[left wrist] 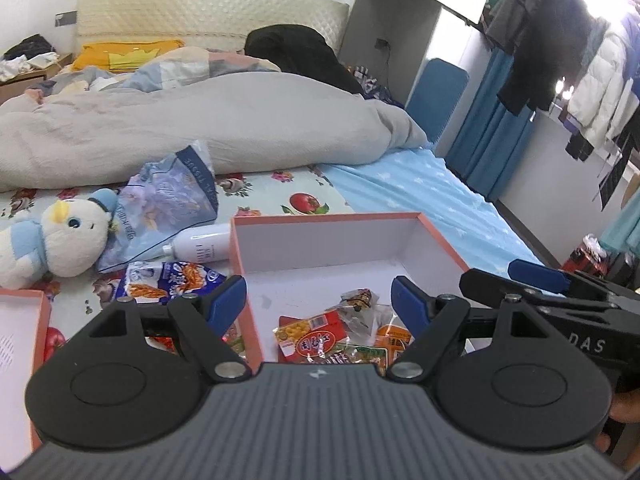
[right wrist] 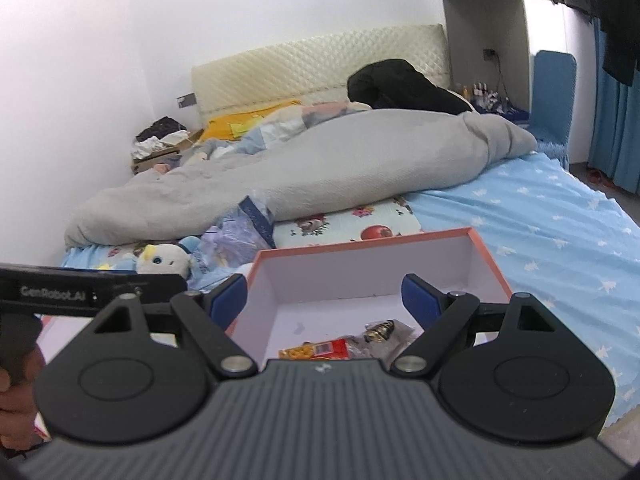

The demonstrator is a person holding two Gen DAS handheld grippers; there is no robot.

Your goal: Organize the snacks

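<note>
Both grippers (left wrist: pixel 318 300) (right wrist: pixel 322 300) hover wide-jawed and empty over the box (left wrist: pixel 320 220); next, fetch the blue packet (left wrist: pixel 172 280).

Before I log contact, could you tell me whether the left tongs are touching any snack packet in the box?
Apart. The left wrist view shows the left tongs open and empty above the orange box, with the snack packets lying loose on its floor below.

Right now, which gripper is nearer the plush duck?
Left. The left gripper hangs over the box beside the plush duck; the right gripper is farther, at the box's other side.
</note>
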